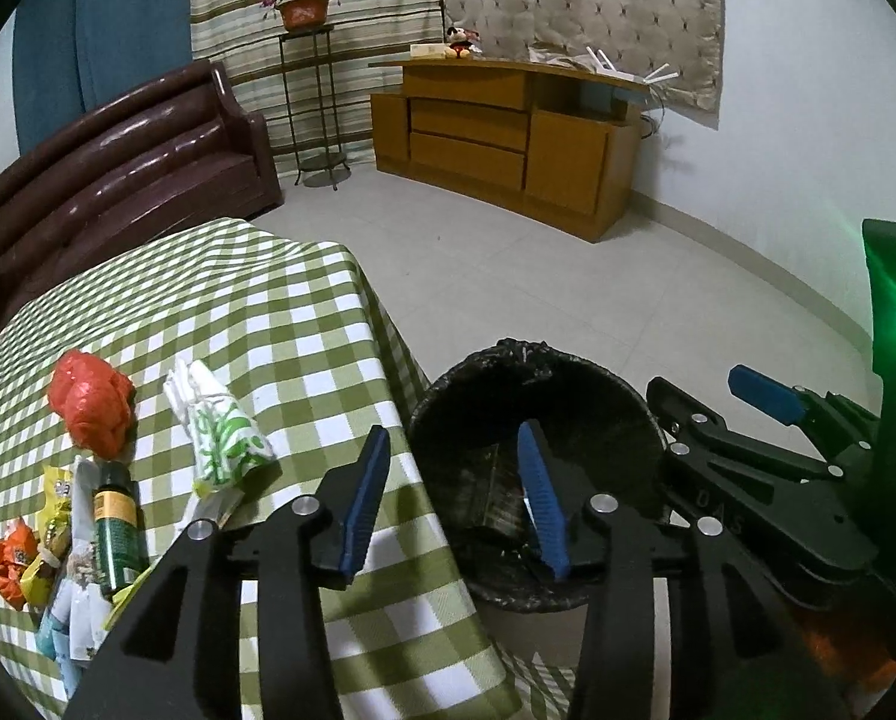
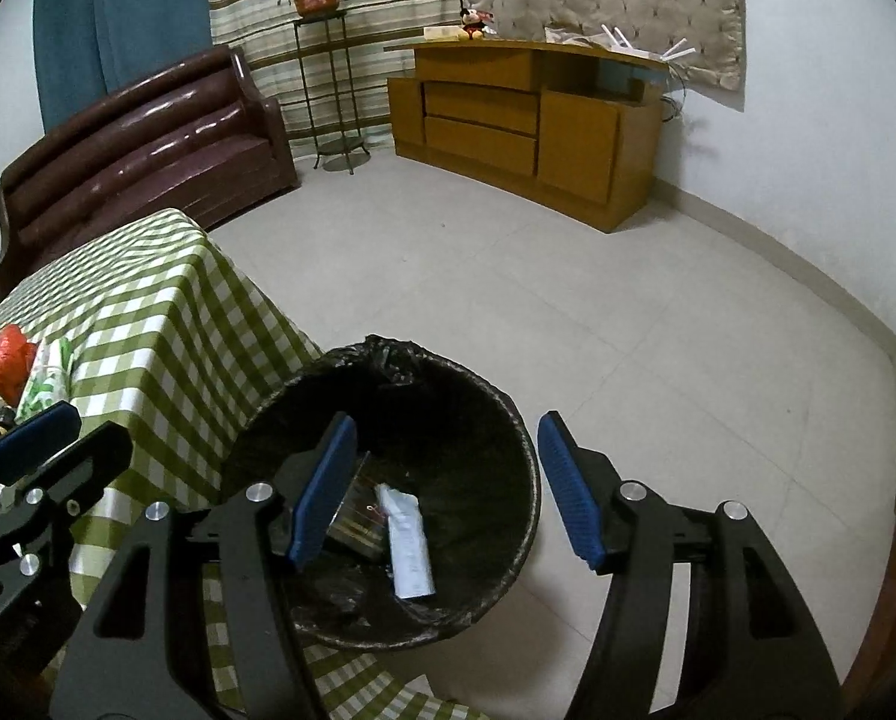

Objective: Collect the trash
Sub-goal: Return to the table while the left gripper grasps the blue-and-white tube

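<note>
A black-lined trash bin [image 1: 622,414] [image 2: 508,420] stands on the floor by the table's corner. A white wrapper [image 2: 408,546] and a dark packet [image 2: 357,516] lie in it. On the green checked table [image 1: 237,300] lie a red plastic bag [image 1: 90,402], a green-and-white tissue pack [image 1: 222,426], a green bottle [image 1: 114,528] and several snack wrappers [image 1: 27,558]. My left gripper [image 1: 457,498] is open and empty over the table edge and bin rim. My right gripper [image 2: 444,486] is open and empty above the bin.
A brown sofa [image 1: 117,168] stands behind the table. A wooden cabinet [image 1: 508,138] and a plant stand [image 1: 312,96] are at the far wall. Tiled floor [image 2: 628,330] lies to the right of the bin.
</note>
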`<state>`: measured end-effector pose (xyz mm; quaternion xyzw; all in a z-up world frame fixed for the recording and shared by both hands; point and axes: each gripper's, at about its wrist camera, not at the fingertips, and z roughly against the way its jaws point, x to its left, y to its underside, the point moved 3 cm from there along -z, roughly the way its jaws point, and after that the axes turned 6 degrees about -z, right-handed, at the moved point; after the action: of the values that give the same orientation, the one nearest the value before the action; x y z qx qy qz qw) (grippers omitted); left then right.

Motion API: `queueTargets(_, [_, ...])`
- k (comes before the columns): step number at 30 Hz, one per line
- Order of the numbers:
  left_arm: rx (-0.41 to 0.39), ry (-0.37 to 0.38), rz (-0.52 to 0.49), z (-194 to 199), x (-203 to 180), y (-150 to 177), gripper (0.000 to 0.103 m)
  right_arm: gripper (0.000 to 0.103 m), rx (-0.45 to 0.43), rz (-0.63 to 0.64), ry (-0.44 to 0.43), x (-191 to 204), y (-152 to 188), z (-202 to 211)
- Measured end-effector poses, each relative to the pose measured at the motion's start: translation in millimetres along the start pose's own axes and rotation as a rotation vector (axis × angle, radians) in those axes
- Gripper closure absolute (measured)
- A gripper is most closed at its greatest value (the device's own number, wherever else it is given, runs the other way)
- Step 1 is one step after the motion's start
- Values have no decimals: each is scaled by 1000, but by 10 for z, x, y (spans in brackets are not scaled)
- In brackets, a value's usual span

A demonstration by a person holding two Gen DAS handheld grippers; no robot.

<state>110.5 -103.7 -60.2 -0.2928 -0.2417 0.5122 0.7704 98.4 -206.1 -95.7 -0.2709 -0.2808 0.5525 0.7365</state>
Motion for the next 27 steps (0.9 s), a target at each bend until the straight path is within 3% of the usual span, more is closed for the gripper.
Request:
queueTargets(2, [-4, -2, 4, 58, 48, 9, 55, 40, 1, 4, -7, 29, 0, 34])
queueTargets(5, [-9, -9, 17, 153, 147, 33, 52, 30, 2, 12, -29, 117, 1, 97])
queueTargets(13, [-16, -68, 64, 464, 538, 191, 47, 29, -11, 56, -71, 487, 77, 334])
queueTargets(22, [5, -177, 141, 831, 1159, 601, 45, 29, 0, 118, -124, 993, 255, 531])
queueTargets(27, [43, -198, 198, 951, 1406, 888, 45, 29, 15, 149, -146, 1234, 404, 638])
